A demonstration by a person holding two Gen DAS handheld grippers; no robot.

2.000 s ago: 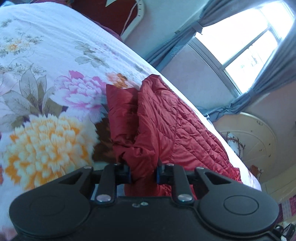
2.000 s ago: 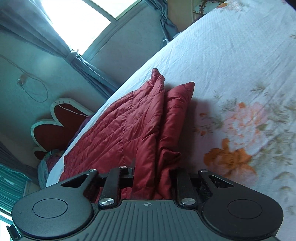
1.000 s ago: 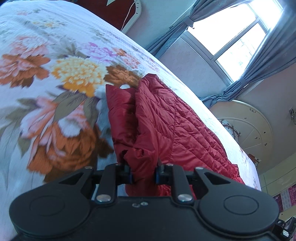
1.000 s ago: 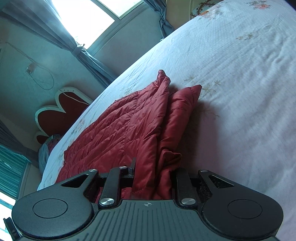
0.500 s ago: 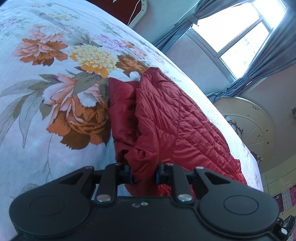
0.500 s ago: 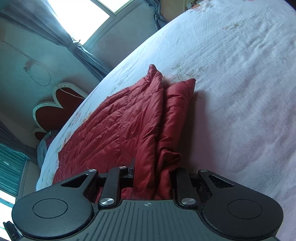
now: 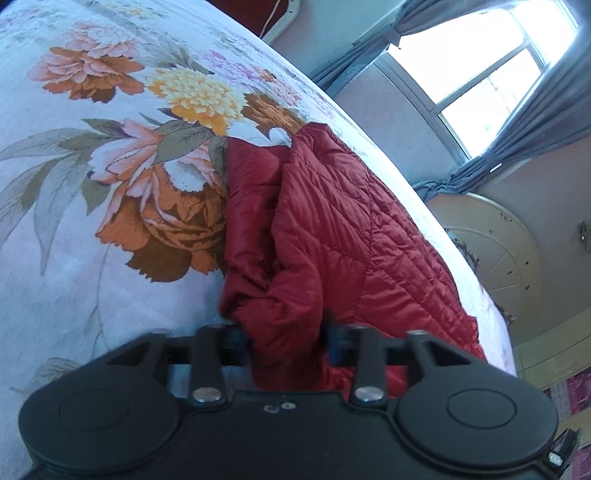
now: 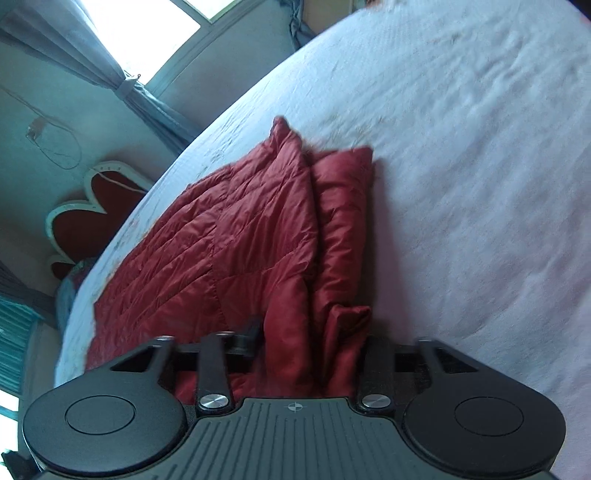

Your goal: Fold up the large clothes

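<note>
In the left wrist view, the left gripper (image 7: 286, 341) has its two fingers closed on a bunched fold of the red quilted jacket (image 7: 332, 229), with the cloth squeezed between them and spilling out above and below. From the grip the jacket runs away across the bed (image 7: 74, 229): a smooth darker strip lies on its left side, and the wider stitched part spreads off to the right toward the far edge of the mattress. The bedspread beside the jacket bears large printed flowers in orange, yellow and pink with grey-green leaves, and the orange one lies just beside the jacket's left edge. Beyond the bed stand a bright window (image 7: 476, 70) with grey curtains (image 7: 535, 122) tied back, and a round pale board (image 7: 498, 251) leans near the wall. In the right wrist view, the right gripper (image 8: 310, 347) likewise clamps a thick fold of the same jacket (image 8: 236, 243), its fingers held fairly wide apart by the bulk of cloth between them. The jacket lies flat on the bed (image 8: 480, 166), which here looks plain and pale, slightly blurred. The stitched part stretches left toward the mattress edge, while a narrower folded strip lies along its right side. Past the bed a red heart-shaped headboard (image 8: 92, 214) with a white rim stands by the wall, below a curtained window (image 8: 147, 26).
</note>
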